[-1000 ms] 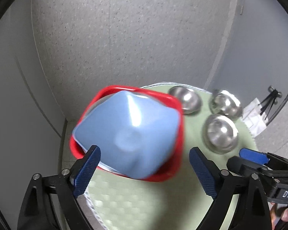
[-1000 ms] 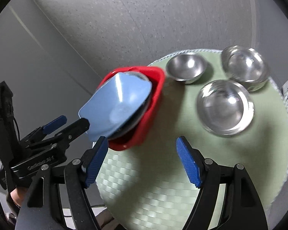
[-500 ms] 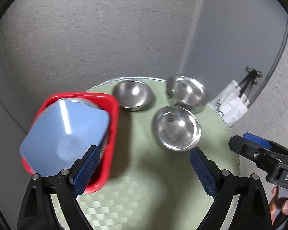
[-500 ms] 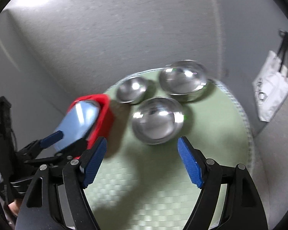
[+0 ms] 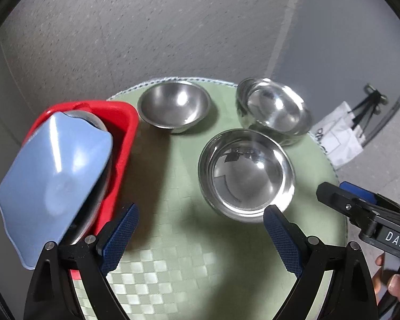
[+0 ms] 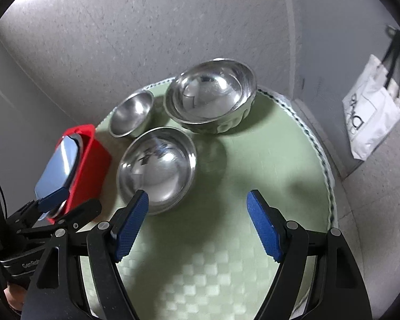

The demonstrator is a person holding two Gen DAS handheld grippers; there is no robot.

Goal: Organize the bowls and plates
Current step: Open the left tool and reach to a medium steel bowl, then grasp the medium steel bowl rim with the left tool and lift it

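Observation:
A red bin (image 5: 125, 133) stands at the left of a round green mat (image 5: 178, 240). A light blue plate (image 5: 53, 176) leans in it over a metal plate. Three steel bowls stand on the mat: a small one (image 5: 173, 106) at the back, a stacked pair (image 5: 274, 109) at back right, and one (image 5: 246, 173) in the middle. My left gripper (image 5: 200, 237) is open and empty above the mat's front. My right gripper (image 6: 197, 226) is open and empty, near the middle bowl (image 6: 157, 168). The bin (image 6: 90, 165), the small bowl (image 6: 132, 113) and the stacked bowls (image 6: 210, 96) show there too.
A speckled grey wall (image 5: 146, 26) rises behind the mat. A white tote bag (image 6: 370, 117) hangs on the right wall. The mat's woven edge (image 6: 320, 154) curves along the right. The right gripper's body (image 5: 365, 218) sits at the left view's right edge.
Both views have swung right, away from the red bin toward the steel bowls. The bin and blue plate have slid to the left edge. Both grippers stay open.

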